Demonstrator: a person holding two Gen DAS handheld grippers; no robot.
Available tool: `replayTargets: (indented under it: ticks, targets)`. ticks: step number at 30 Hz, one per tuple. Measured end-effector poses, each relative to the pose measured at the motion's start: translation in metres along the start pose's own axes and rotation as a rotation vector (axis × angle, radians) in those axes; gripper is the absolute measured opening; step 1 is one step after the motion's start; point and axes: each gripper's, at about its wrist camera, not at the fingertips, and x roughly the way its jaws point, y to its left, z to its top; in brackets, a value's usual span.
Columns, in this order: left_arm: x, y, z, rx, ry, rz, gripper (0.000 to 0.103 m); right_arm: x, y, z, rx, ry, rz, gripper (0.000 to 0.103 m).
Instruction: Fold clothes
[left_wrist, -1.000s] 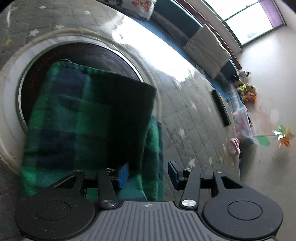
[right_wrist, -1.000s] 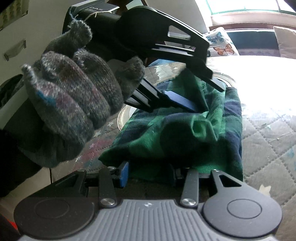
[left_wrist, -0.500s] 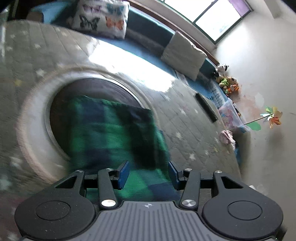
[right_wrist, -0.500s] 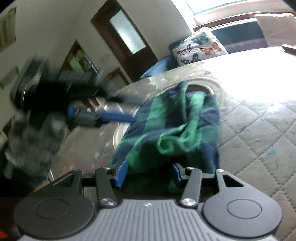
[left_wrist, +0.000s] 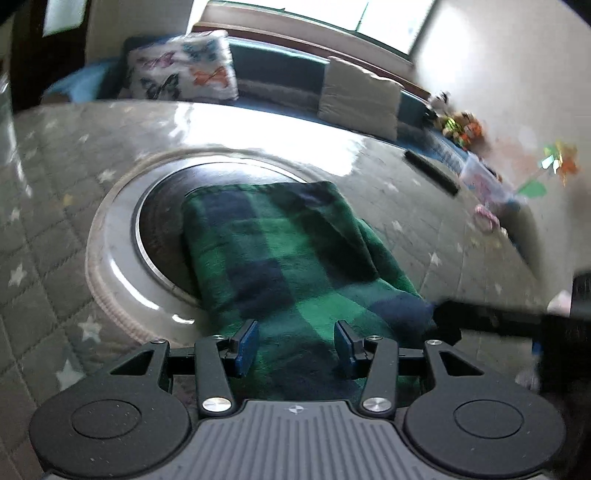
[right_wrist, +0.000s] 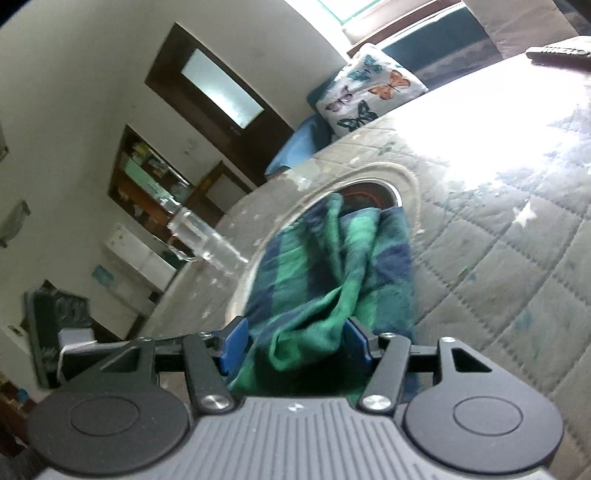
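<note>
The work surface is a grey quilted mat (left_wrist: 59, 206) printed with pale stars, covering a low platform; a round opening with a pale ring (left_wrist: 110, 236) and a dark shiny centre is set into it. Strong window light washes out the far part of the mat. Behind the platform runs a blue bench with two cushions: one butterfly-print cushion (left_wrist: 184, 75) and one plain beige cushion (left_wrist: 360, 98). One dark remote control (left_wrist: 430, 171) lies on the mat near the far right edge, and a small cluster of toys (left_wrist: 458, 125) sits at the bench end. The right wrist view shows one dark door (right_wrist: 221, 92) with a glass pane and an open shelf unit (right_wrist: 147, 177) on the white wall. One garment is present: a green and navy plaid cloth (left_wrist: 291, 258), folded into a rough rectangle, lying half over the round opening and half on the mat, with a loose fold bunched along its right side. The left gripper (left_wrist: 294, 345) has its blue pads spread, above the near edge of the cloth. The right gripper (right_wrist: 293, 343) is also spread wide, with the bunched cloth edge lying between its pads.
</note>
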Motion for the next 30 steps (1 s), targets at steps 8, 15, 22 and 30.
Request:
replayTargets:
  ticks: [8,15,22,30]
  targets:
    - [0.014,-0.023,-0.006,0.1,0.008,-0.056,0.048,0.046,-0.015,0.036,-0.053,0.064,-0.057,0.056]
    - [0.022,-0.032,-0.005,0.136,0.012,-0.104,0.048,0.072,-0.008,0.057,-0.126,0.092,-0.064,0.022]
    - [0.01,-0.038,0.001,0.16,-0.012,-0.159,0.048,0.049,0.01,0.065,-0.22,0.042,-0.068,0.003]
    - [0.024,-0.047,0.008,0.167,0.001,-0.221,0.048,0.026,0.007,0.068,-0.229,0.002,-0.081,0.003]
